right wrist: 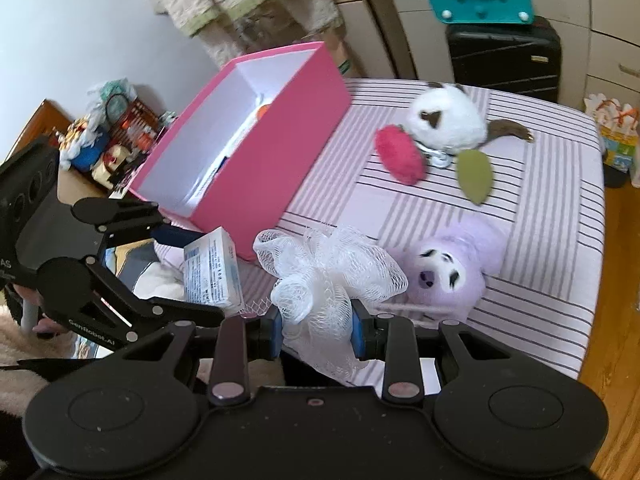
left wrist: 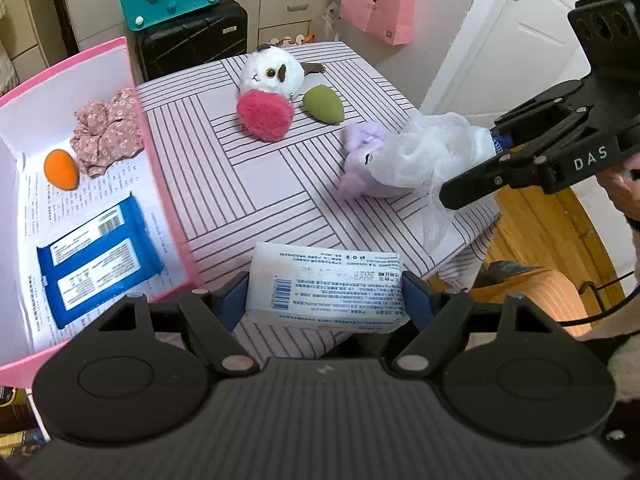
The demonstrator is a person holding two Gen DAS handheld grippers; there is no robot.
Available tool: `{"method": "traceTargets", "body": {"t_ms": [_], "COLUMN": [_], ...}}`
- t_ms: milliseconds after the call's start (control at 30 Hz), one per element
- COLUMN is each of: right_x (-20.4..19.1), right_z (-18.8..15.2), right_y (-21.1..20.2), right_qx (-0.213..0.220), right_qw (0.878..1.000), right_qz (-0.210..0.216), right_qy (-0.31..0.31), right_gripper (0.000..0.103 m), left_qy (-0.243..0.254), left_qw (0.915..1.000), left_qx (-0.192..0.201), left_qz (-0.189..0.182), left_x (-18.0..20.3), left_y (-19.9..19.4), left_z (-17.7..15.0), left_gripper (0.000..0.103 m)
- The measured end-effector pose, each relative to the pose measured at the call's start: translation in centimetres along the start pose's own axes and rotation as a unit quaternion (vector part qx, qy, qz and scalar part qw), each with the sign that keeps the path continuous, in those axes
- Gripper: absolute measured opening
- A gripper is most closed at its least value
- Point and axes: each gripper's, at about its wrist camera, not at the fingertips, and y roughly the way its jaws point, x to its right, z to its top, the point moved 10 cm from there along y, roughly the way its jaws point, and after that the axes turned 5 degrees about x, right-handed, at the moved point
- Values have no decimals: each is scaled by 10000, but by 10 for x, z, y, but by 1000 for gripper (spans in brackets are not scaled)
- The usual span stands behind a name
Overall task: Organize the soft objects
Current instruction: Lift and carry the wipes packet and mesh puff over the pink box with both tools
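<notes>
My left gripper [left wrist: 326, 300] is shut on a white tissue pack [left wrist: 326, 286], held above the table's near edge beside the pink box [left wrist: 158, 184]. The same pack [right wrist: 214, 274] shows in the right wrist view between the left gripper's fingers. My right gripper [right wrist: 316, 326] is shut on a white mesh bath pouf [right wrist: 328, 270], seen from the left wrist view as the pouf [left wrist: 430, 152] over a purple plush [left wrist: 362, 160]. In the box lie a floral scrunchie [left wrist: 108, 130], an orange sponge [left wrist: 60, 170] and a blue wipes pack [left wrist: 98, 256].
On the striped table [left wrist: 260, 184] sit a white plush [left wrist: 272, 70], a red fluffy ball [left wrist: 266, 114] and a green sponge [left wrist: 324, 104]. A black suitcase [left wrist: 192, 44] stands behind the table. Clutter [right wrist: 108, 136] lies left of the box.
</notes>
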Motion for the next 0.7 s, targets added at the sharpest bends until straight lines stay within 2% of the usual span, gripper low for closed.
{"method": "traceTargets", "body": {"t_ms": [400, 533, 700], "right_x": [-43, -55, -67], "right_z": [34, 50, 72], "right_y": [13, 12, 9], "right_qx": [-3, 109, 264], "right_qw": [9994, 9993, 9989], "right_qz": [333, 348, 283], "right_qy": [-62, -121, -248], "right_gripper": [37, 37, 37], "left_qy": [-178, -170, -159], "left_qw": [9998, 9996, 9990], "left_qx": [21, 152, 404], "left_qz": [-3, 154, 135], "left_x": [-27, -39, -47], "left_y": [-38, -53, -72], "left_z": [-6, -4, 3], "left_gripper": [78, 78, 78]}}
